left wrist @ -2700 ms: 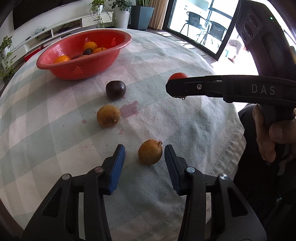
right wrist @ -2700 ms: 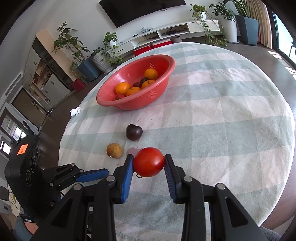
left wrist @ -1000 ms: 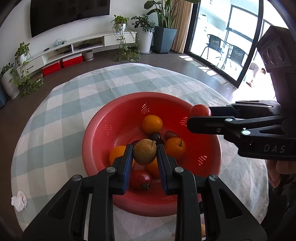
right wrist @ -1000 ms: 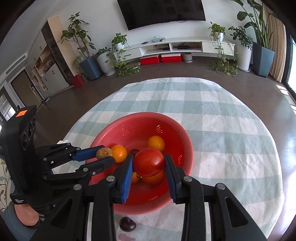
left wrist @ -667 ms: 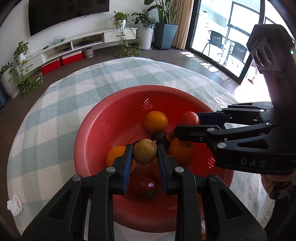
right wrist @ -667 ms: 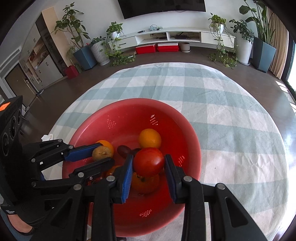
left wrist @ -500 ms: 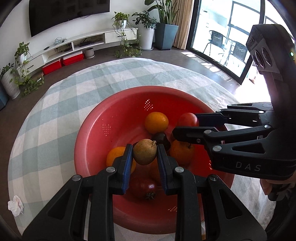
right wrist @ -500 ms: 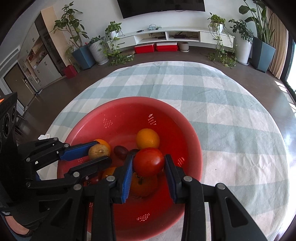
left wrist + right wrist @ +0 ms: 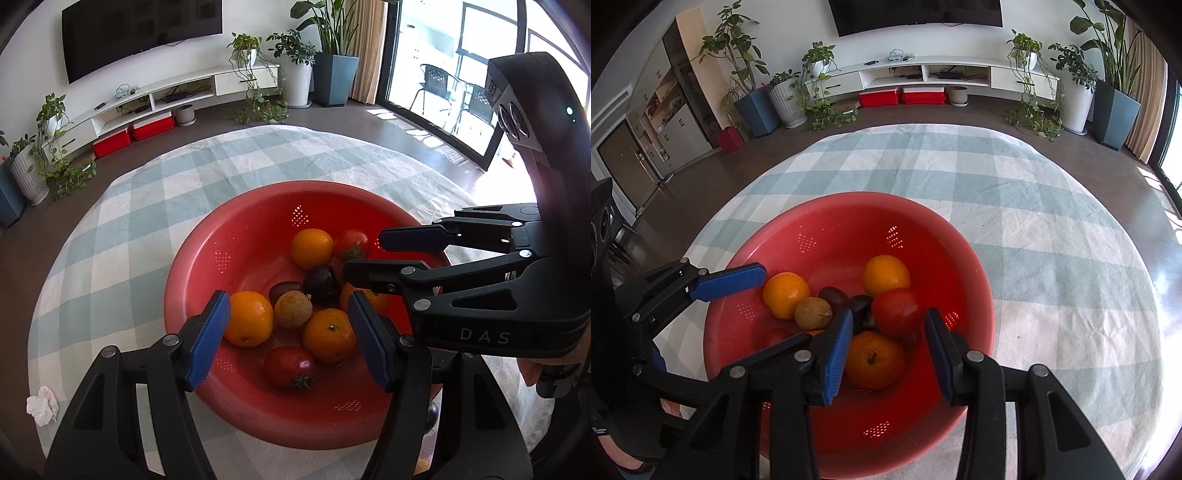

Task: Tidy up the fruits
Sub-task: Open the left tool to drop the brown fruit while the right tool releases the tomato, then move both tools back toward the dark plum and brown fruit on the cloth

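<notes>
A: Where are the fruits now?
B: In the red bowl [image 9: 236, 236]. The brown fruit [image 9: 293, 308] lies just below the left tool [image 9: 289, 338]; the tomato [image 9: 897, 313] lies just ahead of the right tool [image 9: 888, 350].
A: Tools?
B: Both have just been opening, gripping nothing.

Glossy red plastic colander [image 9: 236, 236], matt creased checked cloth [image 9: 1052, 229], smooth shiny tomato [image 9: 895, 312], rough brown fruit [image 9: 293, 308].
</notes>
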{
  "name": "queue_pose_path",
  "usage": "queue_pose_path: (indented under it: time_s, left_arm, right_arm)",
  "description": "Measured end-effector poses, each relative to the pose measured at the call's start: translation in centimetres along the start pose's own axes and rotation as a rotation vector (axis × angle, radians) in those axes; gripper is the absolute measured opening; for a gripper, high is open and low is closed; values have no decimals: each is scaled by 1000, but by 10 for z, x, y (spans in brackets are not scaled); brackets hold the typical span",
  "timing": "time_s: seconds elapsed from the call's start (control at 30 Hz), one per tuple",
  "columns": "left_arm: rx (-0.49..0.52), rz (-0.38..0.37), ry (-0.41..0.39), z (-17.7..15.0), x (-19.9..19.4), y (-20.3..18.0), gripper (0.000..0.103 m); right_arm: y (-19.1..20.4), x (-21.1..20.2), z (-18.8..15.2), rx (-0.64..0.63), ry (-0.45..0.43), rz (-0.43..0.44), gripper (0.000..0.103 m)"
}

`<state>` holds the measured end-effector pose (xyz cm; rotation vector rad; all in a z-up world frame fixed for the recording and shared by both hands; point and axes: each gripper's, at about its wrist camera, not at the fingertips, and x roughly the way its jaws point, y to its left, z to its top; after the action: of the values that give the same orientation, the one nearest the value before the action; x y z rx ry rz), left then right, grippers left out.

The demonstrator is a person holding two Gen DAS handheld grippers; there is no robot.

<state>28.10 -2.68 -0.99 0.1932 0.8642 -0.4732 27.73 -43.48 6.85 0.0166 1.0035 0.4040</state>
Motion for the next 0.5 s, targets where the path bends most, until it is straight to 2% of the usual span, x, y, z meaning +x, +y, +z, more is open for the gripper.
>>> queue_pose_path:
  time_s: [0.07,0.17,0.23,0.33,0.5]
  left_arm:
    - [7,1,-12,-2,-9,-2,69]
    - [17,13,-49,-7,-28,-7,81]
    - [7,23,-78,-11,-42,-8,94]
    - [-19,33,-120,-21,-64,-11,102]
    - [-1,61,-132,-44,-89,-27,103]
  right_arm:
    - [1,-3,-1,0,-6,-6,49]
    - [1,-15,-4,8,-31,-11,58]
    - [0,-27,-8,15,-54,-11,61]
    - [-2,-51,-17,36,-100,2,69]
    - [-7,-91,-42,86,-183,24,82]
